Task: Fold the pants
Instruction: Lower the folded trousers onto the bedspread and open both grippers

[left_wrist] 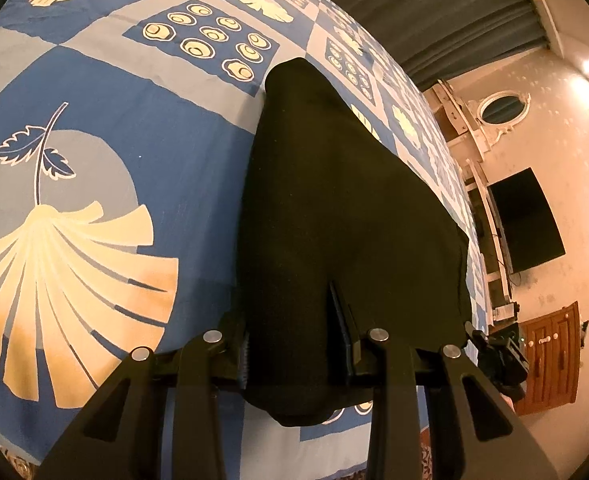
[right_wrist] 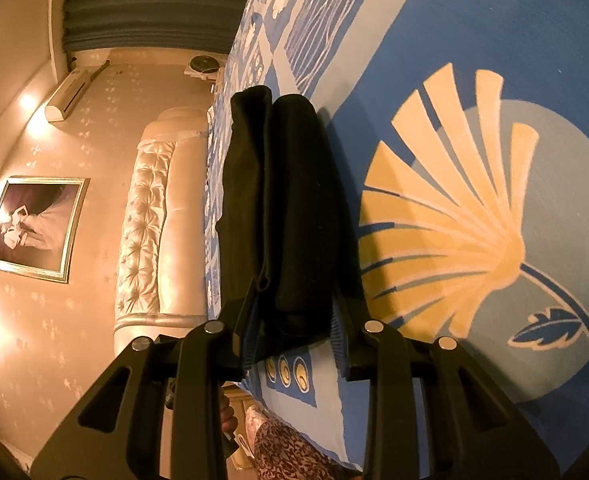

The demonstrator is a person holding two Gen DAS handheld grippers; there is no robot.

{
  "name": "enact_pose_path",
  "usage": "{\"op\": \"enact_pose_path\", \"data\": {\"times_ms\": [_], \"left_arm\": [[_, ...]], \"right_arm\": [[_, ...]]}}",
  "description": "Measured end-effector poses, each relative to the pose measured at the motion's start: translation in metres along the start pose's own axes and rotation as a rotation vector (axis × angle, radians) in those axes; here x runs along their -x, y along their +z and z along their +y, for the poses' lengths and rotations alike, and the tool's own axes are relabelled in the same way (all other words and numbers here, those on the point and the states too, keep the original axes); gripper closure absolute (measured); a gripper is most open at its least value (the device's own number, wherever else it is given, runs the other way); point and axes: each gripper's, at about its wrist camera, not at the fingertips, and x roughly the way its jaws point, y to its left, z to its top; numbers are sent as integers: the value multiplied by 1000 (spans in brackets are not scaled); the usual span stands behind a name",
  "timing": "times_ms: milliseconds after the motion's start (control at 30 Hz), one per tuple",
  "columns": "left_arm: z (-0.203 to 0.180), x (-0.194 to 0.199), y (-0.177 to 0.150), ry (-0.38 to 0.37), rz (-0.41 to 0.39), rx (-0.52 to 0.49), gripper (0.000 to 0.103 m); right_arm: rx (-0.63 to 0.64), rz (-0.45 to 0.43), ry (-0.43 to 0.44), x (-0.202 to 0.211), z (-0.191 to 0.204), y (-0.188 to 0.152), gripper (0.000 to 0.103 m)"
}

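Left wrist view: a folded pair of black pants (left_wrist: 334, 220) rises from a bed covered by a blue, grey and cream bedspread (left_wrist: 106, 120) printed with fan-shaped leaves and ovals. The left gripper (left_wrist: 294, 344) has the near edge of the pants between its fingers; one blue-edged finger (left_wrist: 340, 332) shows against the cloth, the other is mostly hidden behind the fabric at the left. The jaws stand fairly wide yet the cloth fills the gap, so they appear to be gripping the pants. To the right are a dark wall-mounted television (left_wrist: 526, 220), a wooden cabinet (left_wrist: 550, 356) and an oval mirror (left_wrist: 502, 108).

Right wrist view: the pants (right_wrist: 278, 208) appear as two thick, side-by-side folded rolls standing off the bedspread (right_wrist: 474, 60). The right gripper (right_wrist: 294, 328) clasps their near end, with a ribbed blue finger (right_wrist: 250, 332) pressed against each side. To the left are a tufted cream headboard (right_wrist: 146, 216), a framed picture (right_wrist: 34, 228), an air conditioner (right_wrist: 66, 96) and grey curtains (right_wrist: 146, 4).
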Motion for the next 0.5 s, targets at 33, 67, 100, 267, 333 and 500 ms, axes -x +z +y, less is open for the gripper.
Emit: {"op": "enact_pose_path", "data": {"times_ms": [33,67,100,267,333,500], "left_arm": [[2,0,1,-29,-6,-4,68],[4,1,1,-55,-10,-4,68],[7,2,2,-86,-13,0,66],[25,13,10,-149,-64,1,52],[28,13,21,-180,-82,-8,49],[23,-7,45,-246,-54,-48,34]], "right_arm": [[-5,4,-7,0,-2,0,69],[-16,14,-11,0,-5,1,64],[-21,22,-5,0,-7,2,62],[2,-8,20,18,-7,16,34],[41,-10,-3,19,-2,28,31],[104,33,-31,-1,4,51,29]]}}
